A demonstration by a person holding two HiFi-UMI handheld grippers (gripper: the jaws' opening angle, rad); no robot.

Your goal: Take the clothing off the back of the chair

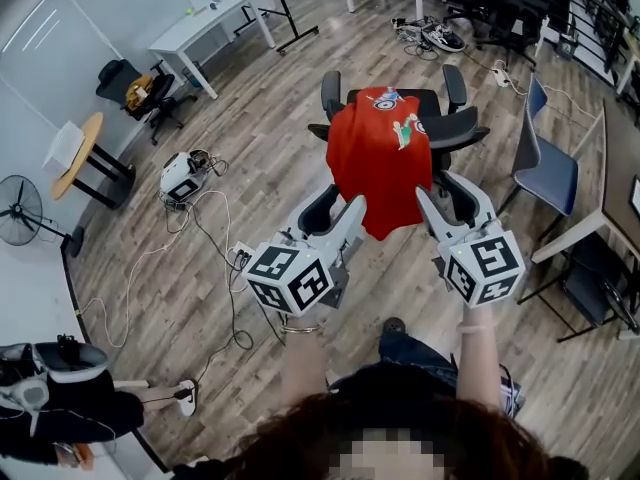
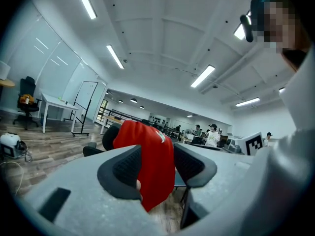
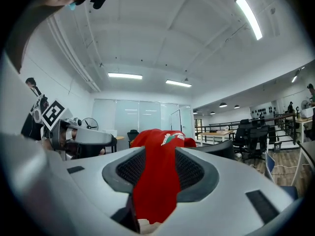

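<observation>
A red garment (image 1: 380, 158) with a printed patch hangs over the back of a black office chair (image 1: 458, 123), its hem down near seat height. In the head view my left gripper (image 1: 337, 213) is at the garment's lower left edge and my right gripper (image 1: 450, 200) at its lower right edge. Both are held level and both stand open. In the left gripper view the red garment (image 2: 152, 166) shows in the gap between the dark pads (image 2: 125, 168), which do not press on it. The right gripper view shows the garment (image 3: 155, 181) the same way between its apart pads (image 3: 189, 171).
A blue chair (image 1: 545, 163) and a desk edge (image 1: 590, 208) stand at the right. On the wood floor at the left lie cables (image 1: 215, 238) and a white device (image 1: 180, 176). Farther left are a fan (image 1: 20, 213), a round table (image 1: 85, 148) and a white table (image 1: 200, 23).
</observation>
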